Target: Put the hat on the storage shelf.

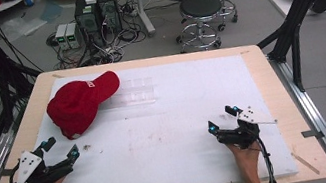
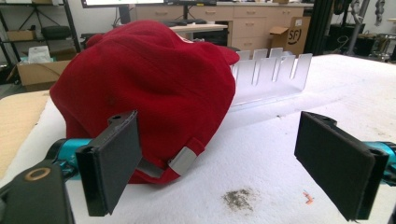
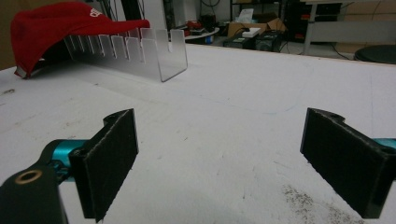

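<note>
Your likely target is the red baseball cap [image 1: 83,104], lying just ahead of your left gripper [image 1: 62,148] with its back strap facing the jaws and its brim over the clear slotted rack [image 1: 132,93]. Approach low and pinch the rear edge squarely. Both left and right gripper [image 1: 221,117] stand wide open, holding nothing.
</note>
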`<state>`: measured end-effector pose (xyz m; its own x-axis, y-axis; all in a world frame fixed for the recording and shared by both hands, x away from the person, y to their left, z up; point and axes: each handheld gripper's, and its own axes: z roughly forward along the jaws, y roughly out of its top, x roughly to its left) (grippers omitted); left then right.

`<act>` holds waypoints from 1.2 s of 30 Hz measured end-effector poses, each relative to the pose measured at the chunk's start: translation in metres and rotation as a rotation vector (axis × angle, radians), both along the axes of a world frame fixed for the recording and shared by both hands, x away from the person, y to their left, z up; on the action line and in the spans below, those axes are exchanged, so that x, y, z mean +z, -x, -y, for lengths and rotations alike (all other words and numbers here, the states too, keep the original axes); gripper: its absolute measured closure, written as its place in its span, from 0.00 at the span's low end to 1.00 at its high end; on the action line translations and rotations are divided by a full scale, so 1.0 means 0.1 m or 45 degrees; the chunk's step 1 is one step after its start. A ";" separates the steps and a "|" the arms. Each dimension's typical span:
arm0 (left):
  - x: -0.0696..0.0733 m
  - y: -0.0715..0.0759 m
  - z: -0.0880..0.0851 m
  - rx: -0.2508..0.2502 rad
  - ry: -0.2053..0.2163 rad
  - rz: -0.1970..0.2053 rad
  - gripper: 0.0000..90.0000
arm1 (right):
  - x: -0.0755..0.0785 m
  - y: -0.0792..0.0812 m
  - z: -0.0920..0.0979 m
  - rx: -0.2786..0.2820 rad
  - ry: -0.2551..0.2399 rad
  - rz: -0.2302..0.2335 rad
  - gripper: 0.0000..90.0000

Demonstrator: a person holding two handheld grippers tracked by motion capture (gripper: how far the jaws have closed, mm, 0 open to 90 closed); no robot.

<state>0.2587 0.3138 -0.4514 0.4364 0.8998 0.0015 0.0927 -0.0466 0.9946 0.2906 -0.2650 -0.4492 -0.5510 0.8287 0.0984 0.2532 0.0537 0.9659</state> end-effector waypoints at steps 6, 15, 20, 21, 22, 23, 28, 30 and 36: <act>0.00 0.00 0.01 0.012 -0.006 0.003 0.17 | 0.00 -0.01 -0.01 -0.001 0.011 -0.015 0.11; 0.05 -0.01 -0.01 -0.045 -0.034 -0.032 0.17 | 0.00 -0.01 -0.02 0.005 0.019 -0.013 0.11; 0.25 -0.05 -0.10 -0.095 -0.044 -0.032 0.17 | 0.00 -0.01 -0.01 0.006 0.013 -0.017 0.11; 0.31 -0.07 -0.12 -0.110 -0.044 -0.043 0.17 | 0.00 -0.01 -0.01 0.006 0.013 -0.017 0.11; 0.37 -0.09 -0.14 -0.115 -0.051 -0.056 0.17 | 0.00 -0.01 -0.01 0.005 0.012 -0.017 0.11; 0.42 -0.12 -0.16 -0.124 -0.053 -0.067 0.17 | 0.00 -0.01 -0.01 0.001 0.015 -0.010 0.11; 0.69 -0.28 -0.28 -0.191 0.009 -0.173 0.17 | 0.00 -0.02 0.00 0.003 0.013 -0.013 0.11; 0.77 -0.33 -0.31 -0.191 0.015 -0.208 0.17 | 0.00 -0.02 -0.01 0.006 0.014 -0.009 0.11; 0.98 -0.50 -0.40 -0.186 -0.034 -0.227 0.17 | 0.00 -0.01 -0.02 0.000 0.022 -0.011 0.11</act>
